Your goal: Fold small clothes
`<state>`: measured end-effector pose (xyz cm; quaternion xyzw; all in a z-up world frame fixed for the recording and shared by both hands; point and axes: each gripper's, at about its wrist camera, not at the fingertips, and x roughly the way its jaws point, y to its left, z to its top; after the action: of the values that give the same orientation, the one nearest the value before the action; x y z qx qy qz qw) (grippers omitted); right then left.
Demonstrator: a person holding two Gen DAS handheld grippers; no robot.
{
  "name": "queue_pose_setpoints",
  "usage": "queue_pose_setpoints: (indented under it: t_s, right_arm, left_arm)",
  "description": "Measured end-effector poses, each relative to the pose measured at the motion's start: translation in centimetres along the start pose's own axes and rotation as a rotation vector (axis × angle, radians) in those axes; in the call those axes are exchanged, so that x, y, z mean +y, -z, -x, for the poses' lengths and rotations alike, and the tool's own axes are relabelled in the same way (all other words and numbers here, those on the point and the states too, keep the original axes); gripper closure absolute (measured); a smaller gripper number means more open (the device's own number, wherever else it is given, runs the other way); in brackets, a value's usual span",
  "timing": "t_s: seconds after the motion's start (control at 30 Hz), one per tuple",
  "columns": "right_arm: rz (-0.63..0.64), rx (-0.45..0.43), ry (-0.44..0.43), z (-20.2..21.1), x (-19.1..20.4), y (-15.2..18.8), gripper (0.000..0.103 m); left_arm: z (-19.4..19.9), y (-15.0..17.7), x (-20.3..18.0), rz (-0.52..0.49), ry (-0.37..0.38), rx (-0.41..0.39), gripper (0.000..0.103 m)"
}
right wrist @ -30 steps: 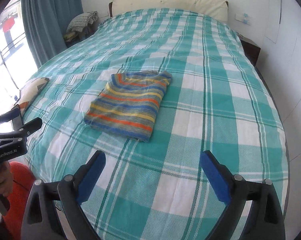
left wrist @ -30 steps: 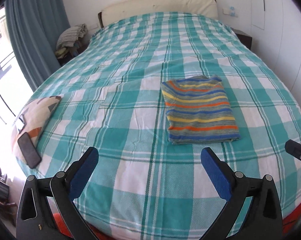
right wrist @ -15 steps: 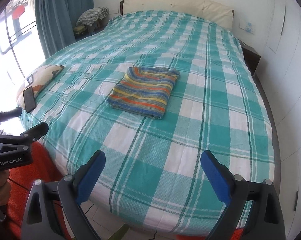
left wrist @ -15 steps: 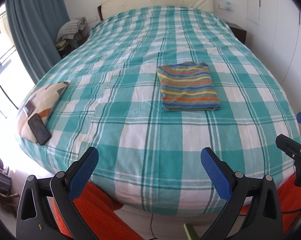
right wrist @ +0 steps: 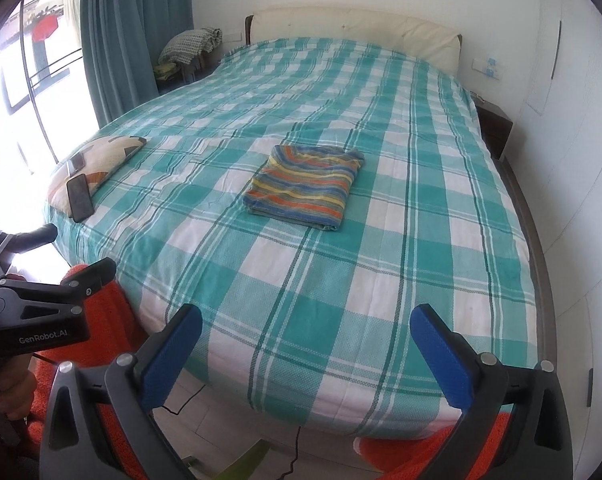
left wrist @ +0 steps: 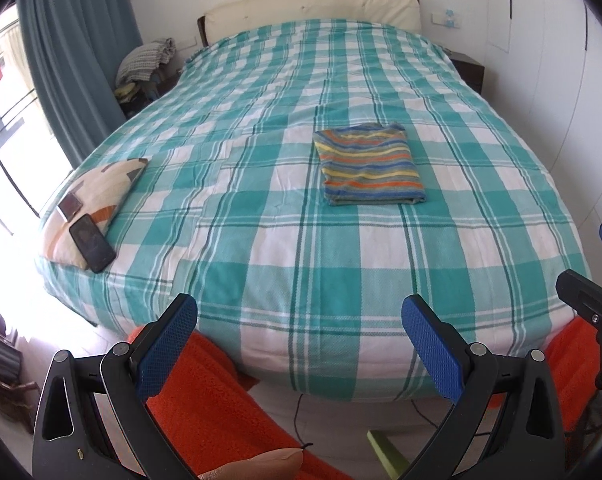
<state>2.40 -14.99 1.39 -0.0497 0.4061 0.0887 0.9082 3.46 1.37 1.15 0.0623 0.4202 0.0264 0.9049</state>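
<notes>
I see home bedroom: big bed (left wrist: 301,264) under teal checked cover, cream headboard (left wrist: 313,6), teal curtain (left wrist: 73,52) by bright window, nightstand (right wrist: 495,126), cushion (left wrist: 97,196) with phone (left wrist: 92,249).

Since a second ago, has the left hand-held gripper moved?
Yes. The left hand-held gripper backed away from the bed; the bed's near edge and the floor now show.

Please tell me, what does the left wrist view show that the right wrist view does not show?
Only the left wrist view shows a fingertip at its bottom edge and the right gripper seen from the side. Only the right wrist view shows the left gripper from the side, with "GenRobot.AI" printed on it. Both show the folded striped garment lying flat on the checked bedspread, the patterned cushion with a dark phone on it, and the blue curtain.
</notes>
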Motion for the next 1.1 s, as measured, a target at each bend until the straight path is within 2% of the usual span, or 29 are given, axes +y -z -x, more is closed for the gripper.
queue_pose_setpoints:
  t_s: [0.23, 0.43, 1.0, 1.1]
  right_arm:
    - [0.011, -0.003, 0.016, 0.23, 0.4, 0.31, 0.0]
    - [0.019, -0.006, 0.039, 0.34, 0.64, 0.27, 0.0]
    - [0.0, -0.003, 0.023, 0.52, -0.1, 0.31, 0.0]
    - [0.004, -0.006, 0.025, 0.55, -0.06, 0.22, 0.0]
  left_arm:
    - [0.79, 0.24, 0.39, 0.001, -0.035, -0.019, 0.0]
    - [0.84, 0.27, 0.37, -0.004, -0.04, -0.019, 0.0]
    - [0.91, 0.3, -0.12, -0.029, -0.043, -0.01, 0.0]
    - [1.13, -0.09, 0.34, -0.03, -0.041, -0.037, 0.0]
